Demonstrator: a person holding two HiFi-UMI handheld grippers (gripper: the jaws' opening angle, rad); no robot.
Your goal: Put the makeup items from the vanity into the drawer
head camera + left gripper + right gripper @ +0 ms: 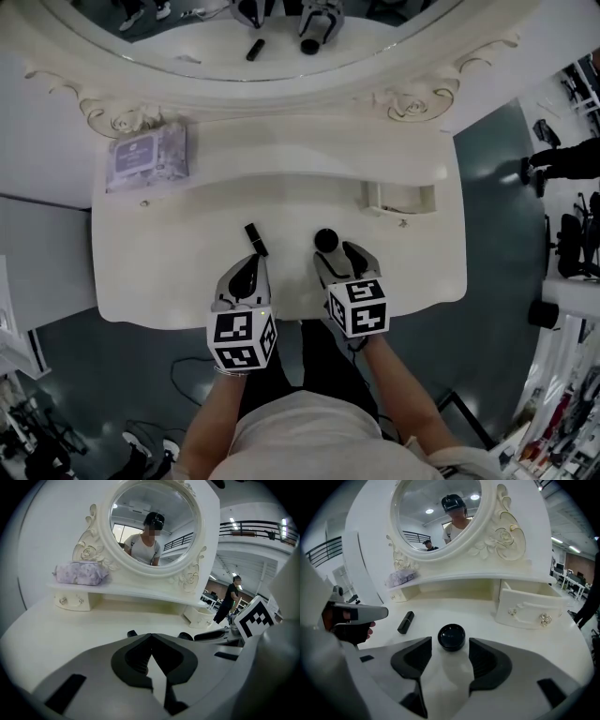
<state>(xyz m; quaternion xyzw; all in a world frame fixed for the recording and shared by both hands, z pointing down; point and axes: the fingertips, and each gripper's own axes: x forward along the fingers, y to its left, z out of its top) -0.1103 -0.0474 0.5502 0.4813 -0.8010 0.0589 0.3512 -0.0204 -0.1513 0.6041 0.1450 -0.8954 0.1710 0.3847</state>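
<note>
Black jar (451, 637) sits mid-frame on the desk (487, 616), just ahead of the right gripper (450, 652), jaws apart and empty. Left gripper (151, 637): jaws together (idle). Straddle jar squarely before closing; open drawer (529, 607) waits right.

A black compact (451, 637) sits untouched between the tips of the right gripper's (450, 651) spread fingers (412, 660), a lipstick (406, 622) to its left.

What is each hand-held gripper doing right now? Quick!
Left hand-held gripper: closed, holding nothing.
Right hand-held gripper: open, holding nothing; the round black jar sits on the vanity just ahead of its jaws.
</note>
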